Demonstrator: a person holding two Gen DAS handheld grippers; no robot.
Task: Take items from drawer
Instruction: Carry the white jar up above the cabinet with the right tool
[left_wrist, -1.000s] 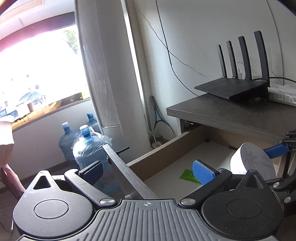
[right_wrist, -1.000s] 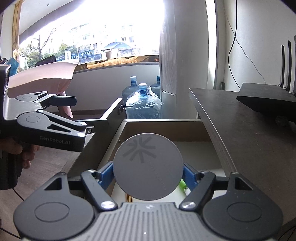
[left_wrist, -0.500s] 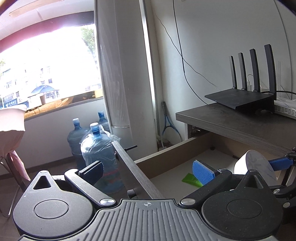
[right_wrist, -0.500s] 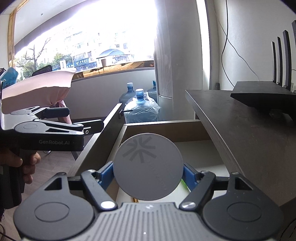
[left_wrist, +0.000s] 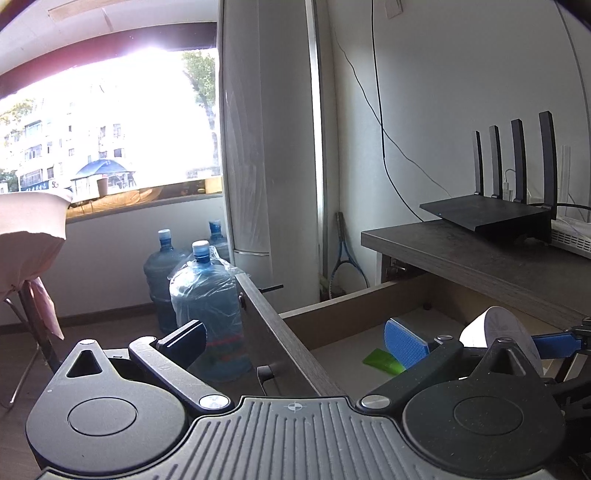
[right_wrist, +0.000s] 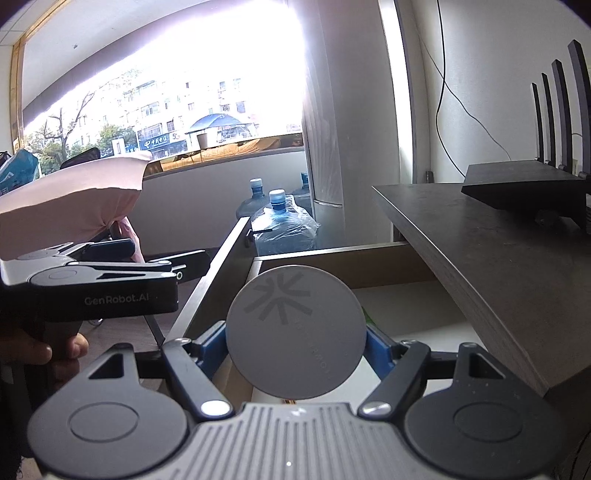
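Observation:
The drawer (left_wrist: 354, 306) stands pulled out under the dark desk top. My right gripper (right_wrist: 295, 341) is shut on a white round container with a grey lid (right_wrist: 295, 330) and holds it above the drawer; the container also shows in the left wrist view (left_wrist: 502, 332). My left gripper (left_wrist: 291, 334) is open and empty, its fingers on either side of the drawer front panel (left_wrist: 280, 332). It also shows in the right wrist view (right_wrist: 110, 280), held by a hand. A green item (left_wrist: 380, 360) lies on the drawer floor.
A black router (left_wrist: 495, 216) with several antennas sits on the desk top (right_wrist: 491, 251). Blue water jugs (left_wrist: 207, 306) stand on the floor beyond the drawer front. A racket (left_wrist: 345, 258) leans in the corner. A pink cloth (right_wrist: 70, 199) is at the left.
Both grippers have risen a little and the view has tilted up. The right gripper still holds the round container. The left gripper stays open at the drawer front.

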